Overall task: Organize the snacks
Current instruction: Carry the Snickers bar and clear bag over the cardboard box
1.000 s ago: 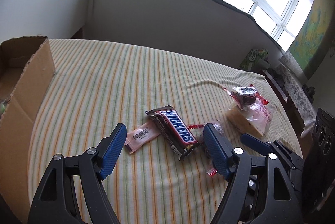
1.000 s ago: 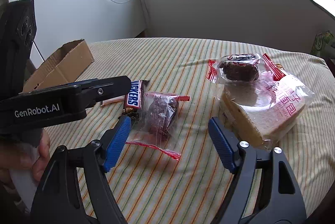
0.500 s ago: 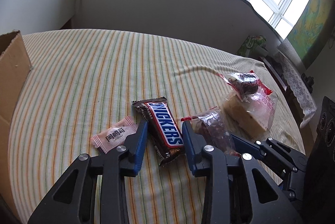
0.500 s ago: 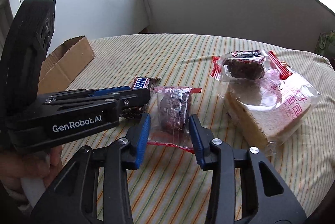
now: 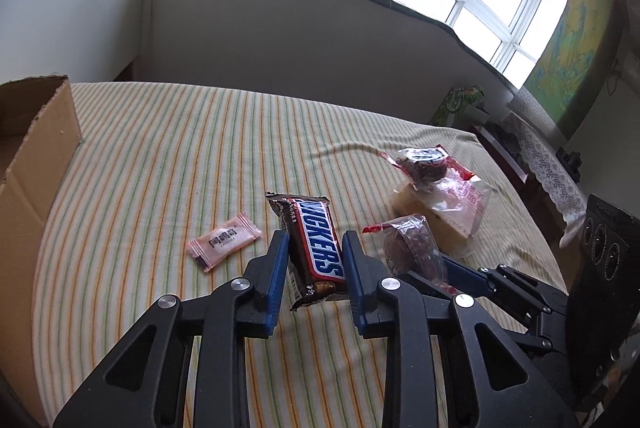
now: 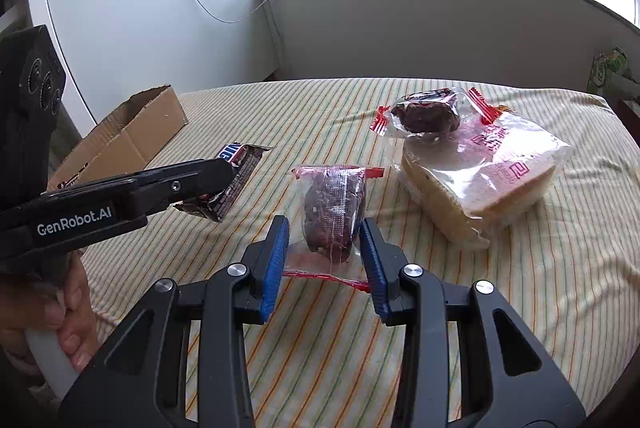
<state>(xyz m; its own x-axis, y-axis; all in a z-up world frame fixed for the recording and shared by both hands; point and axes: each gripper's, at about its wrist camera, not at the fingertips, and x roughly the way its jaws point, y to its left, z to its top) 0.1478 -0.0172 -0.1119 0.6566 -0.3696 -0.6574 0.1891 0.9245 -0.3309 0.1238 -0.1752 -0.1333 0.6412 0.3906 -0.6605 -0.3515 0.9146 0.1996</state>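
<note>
My left gripper point(image 5: 314, 260) is shut on a brown Snickers bar point(image 5: 314, 246) and holds it lifted off the striped cloth; the bar also shows in the right wrist view point(image 6: 236, 168). My right gripper point(image 6: 324, 248) is shut on a clear packet of dark dried fruit point(image 6: 334, 214), lifted a little; the packet also shows in the left wrist view point(image 5: 412, 248). A small pink candy packet point(image 5: 224, 240) lies on the cloth left of the left gripper.
An open cardboard box point(image 5: 28, 156) stands at the table's left edge, also in the right wrist view point(image 6: 128, 136). A bagged bread slice point(image 6: 480, 180) with a second dark fruit packet point(image 6: 424, 114) on top lies at the right. The table point(image 5: 168, 156) has a striped cloth.
Both grippers closed from wide open onto their snacks. The Snickers bar and the fruit packet have risen off the cloth.
</note>
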